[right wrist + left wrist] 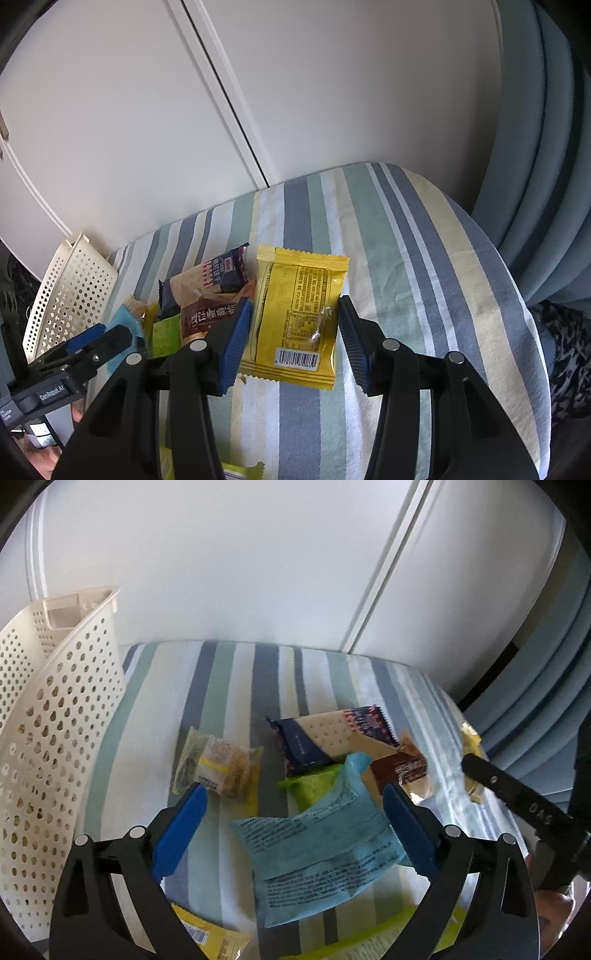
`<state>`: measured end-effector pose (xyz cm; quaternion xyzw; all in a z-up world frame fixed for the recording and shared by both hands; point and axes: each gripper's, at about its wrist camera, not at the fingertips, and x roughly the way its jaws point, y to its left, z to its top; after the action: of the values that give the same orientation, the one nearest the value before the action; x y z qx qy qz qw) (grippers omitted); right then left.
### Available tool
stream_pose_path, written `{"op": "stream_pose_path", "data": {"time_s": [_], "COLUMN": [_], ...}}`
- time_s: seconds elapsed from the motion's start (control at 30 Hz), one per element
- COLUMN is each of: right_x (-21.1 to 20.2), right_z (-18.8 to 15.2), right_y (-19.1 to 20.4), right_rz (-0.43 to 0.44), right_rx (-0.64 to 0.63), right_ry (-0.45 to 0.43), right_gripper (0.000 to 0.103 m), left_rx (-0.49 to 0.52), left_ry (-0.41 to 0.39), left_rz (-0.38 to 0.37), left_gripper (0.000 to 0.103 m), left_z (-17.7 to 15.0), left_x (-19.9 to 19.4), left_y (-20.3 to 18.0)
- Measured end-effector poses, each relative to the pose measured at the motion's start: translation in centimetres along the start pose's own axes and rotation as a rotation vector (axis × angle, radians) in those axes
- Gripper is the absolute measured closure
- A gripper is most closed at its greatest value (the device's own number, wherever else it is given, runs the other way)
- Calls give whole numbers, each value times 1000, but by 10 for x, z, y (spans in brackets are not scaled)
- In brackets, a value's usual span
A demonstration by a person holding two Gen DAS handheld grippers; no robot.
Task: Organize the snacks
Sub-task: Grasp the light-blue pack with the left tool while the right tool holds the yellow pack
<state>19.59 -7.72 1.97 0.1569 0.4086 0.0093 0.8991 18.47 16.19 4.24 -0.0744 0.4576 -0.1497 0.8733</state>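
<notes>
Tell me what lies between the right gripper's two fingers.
In the right wrist view, the yellow snack packet lies barcode side up on the striped cloth, between the open fingers of the right gripper; contact isn't clear.

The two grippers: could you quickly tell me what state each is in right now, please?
Left gripper: open, holding nothing, above the light blue packet.
Right gripper: open, straddling the yellow packet, not yet closed on it.

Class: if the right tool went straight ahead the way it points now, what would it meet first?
Probably the yellow snack packet, which lies on the striped cloth between the open right tool's fingers.
</notes>
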Motion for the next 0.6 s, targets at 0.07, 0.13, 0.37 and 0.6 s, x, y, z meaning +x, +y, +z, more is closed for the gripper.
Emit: {"op": "stream_pose_path", "data": {"time_s": [0.07, 0.13, 0.37, 0.6], "right_x": [-1, -1, 0, -1], "right_z": [-1, -1, 0, 0], "right_y": [1, 1, -4, -7], "right_rz": [8, 12, 21, 27], "right_rx": [-2, 1, 28, 42], "right_ry": [-2, -4, -1, -3], "right_gripper": [55, 55, 55, 55], "left_rx": [27, 71, 336, 507], "left_ry": [0, 11, 89, 115], "left_rz": [-26, -65, -75, 80], "left_gripper": [6, 6, 6, 6], "left_z": [0, -2, -23, -40], "left_x": [0, -2, 2, 18], "left_y": [-3, -7, -37, -66]}}
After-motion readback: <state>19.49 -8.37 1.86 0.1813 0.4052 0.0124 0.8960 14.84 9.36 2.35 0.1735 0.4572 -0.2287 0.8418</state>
